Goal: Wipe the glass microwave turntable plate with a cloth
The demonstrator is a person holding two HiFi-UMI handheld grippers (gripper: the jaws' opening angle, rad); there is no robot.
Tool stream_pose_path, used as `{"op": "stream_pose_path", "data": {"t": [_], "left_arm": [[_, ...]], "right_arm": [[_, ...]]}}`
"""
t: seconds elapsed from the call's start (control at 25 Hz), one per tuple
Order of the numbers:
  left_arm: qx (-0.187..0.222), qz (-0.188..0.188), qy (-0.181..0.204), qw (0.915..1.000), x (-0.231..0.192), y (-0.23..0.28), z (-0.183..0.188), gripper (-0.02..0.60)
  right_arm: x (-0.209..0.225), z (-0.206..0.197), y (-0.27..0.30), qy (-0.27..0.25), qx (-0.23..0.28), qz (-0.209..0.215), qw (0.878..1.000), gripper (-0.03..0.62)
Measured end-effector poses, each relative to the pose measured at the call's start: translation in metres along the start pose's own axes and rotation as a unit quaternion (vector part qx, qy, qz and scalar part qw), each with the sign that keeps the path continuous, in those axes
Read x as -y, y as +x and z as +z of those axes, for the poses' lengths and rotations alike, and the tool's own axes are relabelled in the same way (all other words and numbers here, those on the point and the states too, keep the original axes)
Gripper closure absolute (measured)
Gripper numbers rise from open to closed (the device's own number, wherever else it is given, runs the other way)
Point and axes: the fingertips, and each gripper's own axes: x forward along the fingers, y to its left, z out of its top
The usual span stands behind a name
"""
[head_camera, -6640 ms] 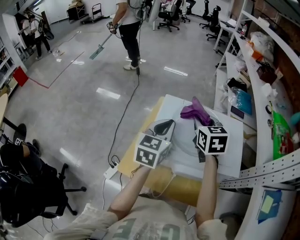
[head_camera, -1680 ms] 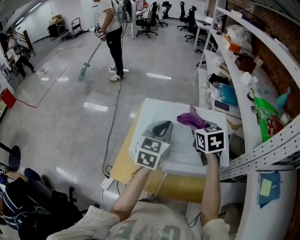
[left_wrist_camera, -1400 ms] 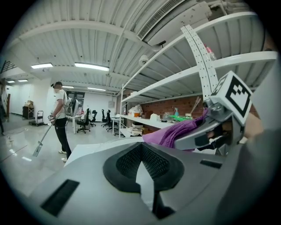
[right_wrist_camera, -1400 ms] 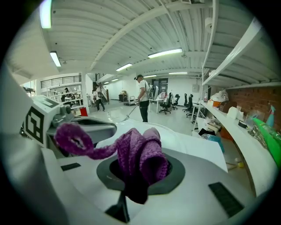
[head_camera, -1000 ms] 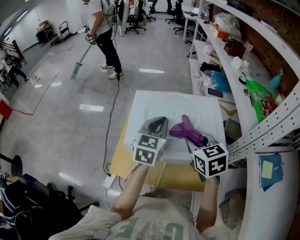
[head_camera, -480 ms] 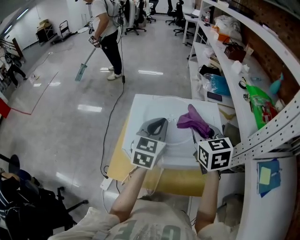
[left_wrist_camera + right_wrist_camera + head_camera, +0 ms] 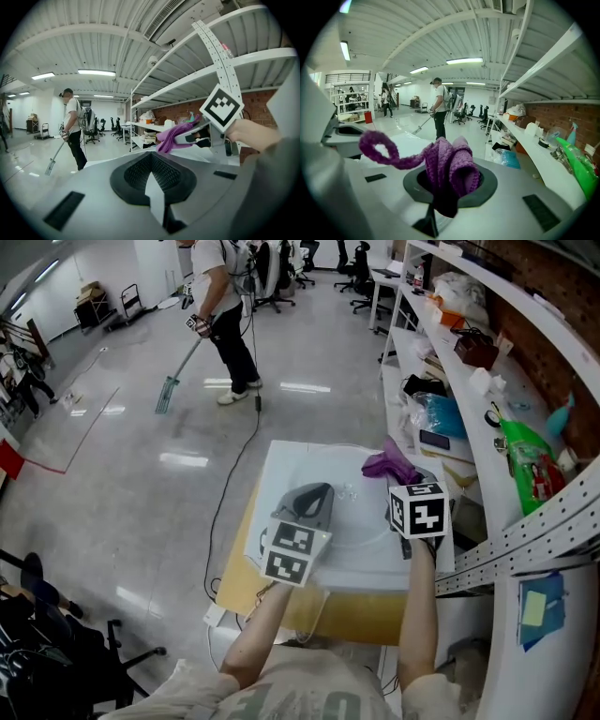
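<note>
The glass turntable plate (image 7: 361, 518) lies flat on a white table (image 7: 281, 460). My left gripper (image 7: 317, 491) rests at the plate's left rim with its jaws closed there; in the left gripper view (image 7: 153, 180) the pads meet and the clear glass does not show. My right gripper (image 7: 398, 479) is shut on a purple knitted cloth (image 7: 387, 463) that sits over the plate's far right part. In the right gripper view (image 7: 443, 199) the cloth (image 7: 450, 164) bunches up out of the jaws, one loop trailing left. The left gripper view also catches the cloth (image 7: 171, 136).
White shelves (image 7: 469, 381) with bags and boxes run along the right side. A person with a mop (image 7: 225, 315) stands on the shiny floor beyond the table, and a cable (image 7: 234, 474) trails past the table's left edge. A tan board (image 7: 246, 563) juts out under the table.
The right gripper has carried the cloth from the plate's near side to its far right part. The left gripper has stayed at the plate's left rim.
</note>
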Motion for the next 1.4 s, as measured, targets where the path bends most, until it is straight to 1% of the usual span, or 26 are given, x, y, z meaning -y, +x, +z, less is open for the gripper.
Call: {"op": "stream_pose_path", "data": {"t": [0.16,0.44,0.6,0.76,0.96,1.08,1.2,1.4], "left_arm": [[0.001,-0.003,0.002,1.0000,0.001,0.000,0.000,0.580],[0.002,-0.001,0.004,1.0000,0.004,-0.003,0.000,0.580],[0.013,0.002,-0.007,0.9999,0.004,-0.006,0.002,0.580],[0.015,-0.001,-0.012,0.9998,0.009,-0.005,0.000,0.580],[0.030,-0.002,-0.040,0.9987,0.007,-0.006,-0.002,0.580],[0.028,0.002,-0.033,0.9991,0.007,-0.008,-0.002,0.580],[0.022,0.004,-0.021,0.9995,0.010,-0.009,-0.001,0.580],[0.024,0.004,-0.024,0.9994,0.010,-0.009,-0.001,0.580]], "right_arm": [[0.002,-0.013,0.005,-0.001,-0.011,-0.004,1.000,0.528],[-0.003,-0.027,-0.013,-0.006,-0.016,-0.002,1.000,0.528],[-0.018,-0.038,-0.035,-0.014,-0.019,0.009,1.000,0.527],[-0.036,-0.048,-0.055,-0.028,-0.021,0.023,0.999,0.528],[-0.054,-0.067,-0.080,-0.021,-0.020,0.041,0.999,0.528],[-0.067,-0.071,-0.096,-0.025,-0.020,0.053,0.998,0.528],[-0.074,-0.079,-0.107,-0.023,-0.023,0.057,0.998,0.528],[-0.082,-0.090,-0.116,-0.013,-0.024,0.060,0.998,0.527]]}}
